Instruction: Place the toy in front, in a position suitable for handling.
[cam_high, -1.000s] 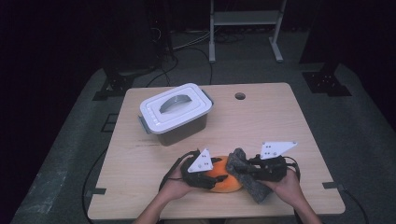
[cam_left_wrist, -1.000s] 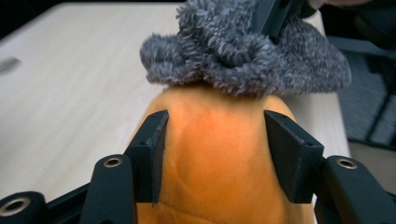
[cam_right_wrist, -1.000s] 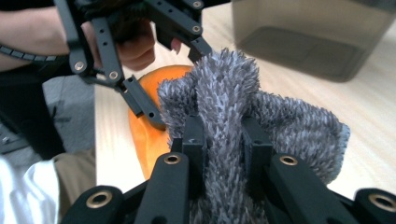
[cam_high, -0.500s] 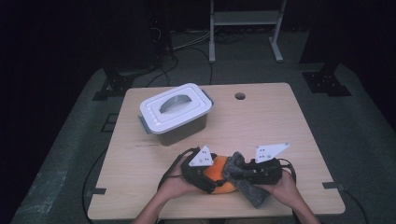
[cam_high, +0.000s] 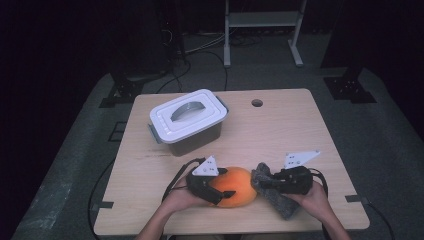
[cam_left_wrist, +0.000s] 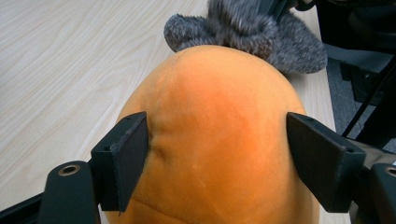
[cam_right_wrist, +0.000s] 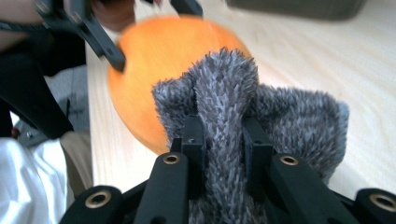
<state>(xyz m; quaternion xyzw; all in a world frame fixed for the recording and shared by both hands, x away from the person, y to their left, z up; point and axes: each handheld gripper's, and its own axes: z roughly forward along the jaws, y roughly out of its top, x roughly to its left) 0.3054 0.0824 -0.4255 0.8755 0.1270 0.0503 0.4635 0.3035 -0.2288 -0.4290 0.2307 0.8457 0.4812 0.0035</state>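
An orange soft ball (cam_high: 241, 183) lies near the table's front edge. My left gripper (cam_high: 219, 190) reaches around it from the left. In the left gripper view both pads of that gripper (cam_left_wrist: 217, 127) rest against the ball's (cam_left_wrist: 215, 79) sides, having just been closing on it. My right gripper (cam_high: 261, 181) is shut on a fold of grey fuzzy cloth (cam_high: 281, 204), which touches the ball's right side. In the right gripper view that gripper (cam_right_wrist: 224, 128) pinches the cloth (cam_right_wrist: 285, 116) in front of the ball (cam_right_wrist: 154, 60). The cloth (cam_left_wrist: 261, 32) shows beyond the ball.
A grey box with a white handled lid (cam_high: 187, 120) stands at the back left of the wooden table (cam_high: 300, 130). A round hole (cam_high: 257, 103) sits near the far edge. A metal stand (cam_high: 262, 30) is on the floor behind.
The grey cloth, earlier draped over the ball, has been drawn off to the right and lower by my right gripper. The left jaws now stand wider around the ball.
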